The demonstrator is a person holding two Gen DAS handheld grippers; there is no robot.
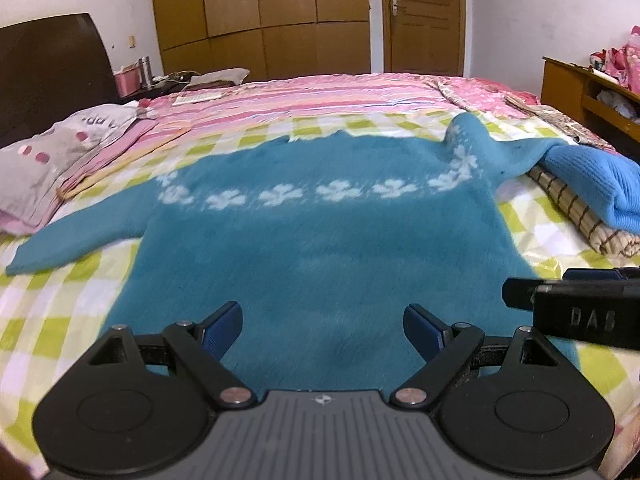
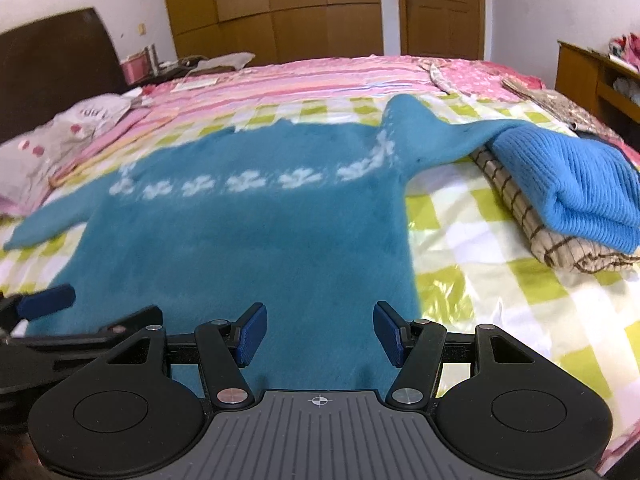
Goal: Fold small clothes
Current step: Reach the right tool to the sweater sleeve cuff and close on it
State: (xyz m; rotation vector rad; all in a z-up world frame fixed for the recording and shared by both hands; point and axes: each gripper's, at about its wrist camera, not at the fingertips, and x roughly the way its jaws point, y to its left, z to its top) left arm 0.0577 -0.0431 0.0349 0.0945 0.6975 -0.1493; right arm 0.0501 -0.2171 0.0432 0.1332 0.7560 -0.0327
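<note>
The teal sweater [image 1: 320, 240] lay flat on the bed [image 1: 72, 320], one sleeve draped onto folded clothes [image 2: 568, 196]. Both the left tool [image 1: 322, 330] and right tool [image 2: 320, 334] hung released, empty. Each should pinch a hem corner squarely and lift evenly.

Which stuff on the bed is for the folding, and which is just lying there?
For the folding:
- teal sweater, spread flat
- folded blue knit on the checked cloth

Just lying there:
- pillow
- pink striped blanket
</note>
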